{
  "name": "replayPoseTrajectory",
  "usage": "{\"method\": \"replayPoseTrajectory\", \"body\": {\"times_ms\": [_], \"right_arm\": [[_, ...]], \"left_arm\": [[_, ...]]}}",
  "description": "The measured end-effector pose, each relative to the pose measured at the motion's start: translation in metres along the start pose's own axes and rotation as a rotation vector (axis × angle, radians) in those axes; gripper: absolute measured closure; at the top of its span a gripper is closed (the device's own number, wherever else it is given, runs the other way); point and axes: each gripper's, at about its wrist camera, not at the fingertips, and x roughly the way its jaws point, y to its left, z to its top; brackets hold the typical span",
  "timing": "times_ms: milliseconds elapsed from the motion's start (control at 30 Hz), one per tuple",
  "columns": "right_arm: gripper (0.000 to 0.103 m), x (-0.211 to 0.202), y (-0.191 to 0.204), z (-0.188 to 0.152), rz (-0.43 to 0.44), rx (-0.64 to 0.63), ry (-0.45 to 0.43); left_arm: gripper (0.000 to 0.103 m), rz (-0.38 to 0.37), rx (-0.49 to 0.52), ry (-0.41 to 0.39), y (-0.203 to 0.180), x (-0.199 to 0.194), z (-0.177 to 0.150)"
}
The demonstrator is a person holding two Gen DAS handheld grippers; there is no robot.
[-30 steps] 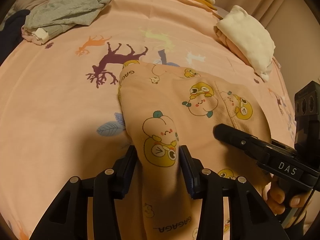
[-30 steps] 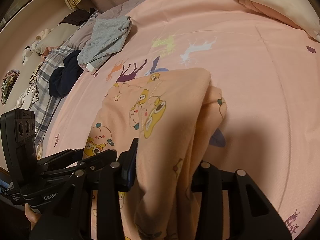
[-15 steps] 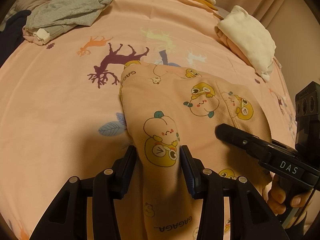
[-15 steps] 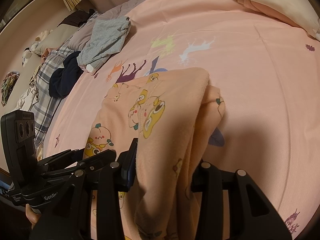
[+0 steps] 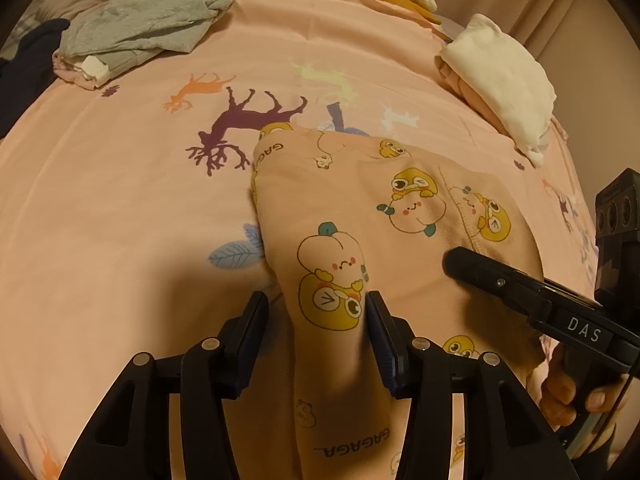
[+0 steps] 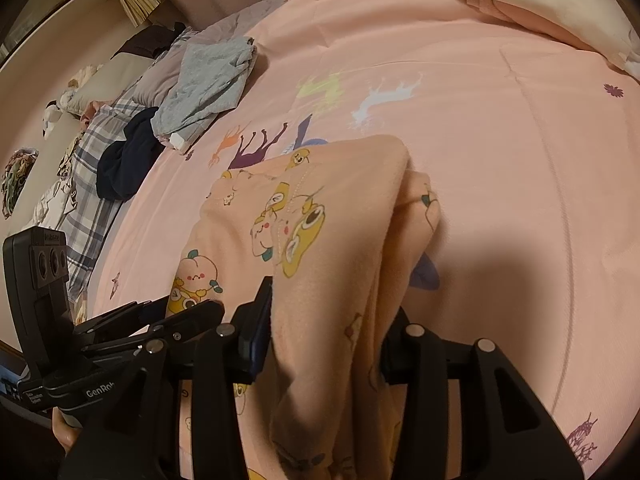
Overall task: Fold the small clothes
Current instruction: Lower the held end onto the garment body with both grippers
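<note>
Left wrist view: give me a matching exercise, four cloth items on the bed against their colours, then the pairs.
Items:
1. printed garment lying between the tools
2. crumpled top at the far left
3. folded pile at the far right
4. bundle at the left edge

Colours:
A. cream white
B. dark navy
C. peach with yellow cartoon figures
D. grey

Pairs: 1-C, 2-D, 3-A, 4-B
</note>
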Motion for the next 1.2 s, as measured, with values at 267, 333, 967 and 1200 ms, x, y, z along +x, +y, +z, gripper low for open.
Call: {"method": "replayPoseTrajectory", "body": {"times_ms": [267,333,967,1200], "right_arm": [[0.057,-0.002,-0.003,0.001,-0.002,0.009,-0.004],[0.057,-0.002,-0.003,0.001,-0.003,0.012,-0.005],[0.057,-0.008,-0.012,0.000,-0.020,0.035,-0.019],[0.055,-0.010,-0.013,-0.001,-0.031,0.035,-0.023]], "left_arm": [[0.052,0.011,-0.004,-0.005,-0.001,-0.002,-0.001],[0.052,0.013,-0.006,-0.005,0.000,-0.002,-0.002],[0.052,0.027,-0.001,-0.007,0.000,-0.006,-0.003],[0.051,0.032,-0.003,-0.009,0.002,-0.007,-0.005]]}}
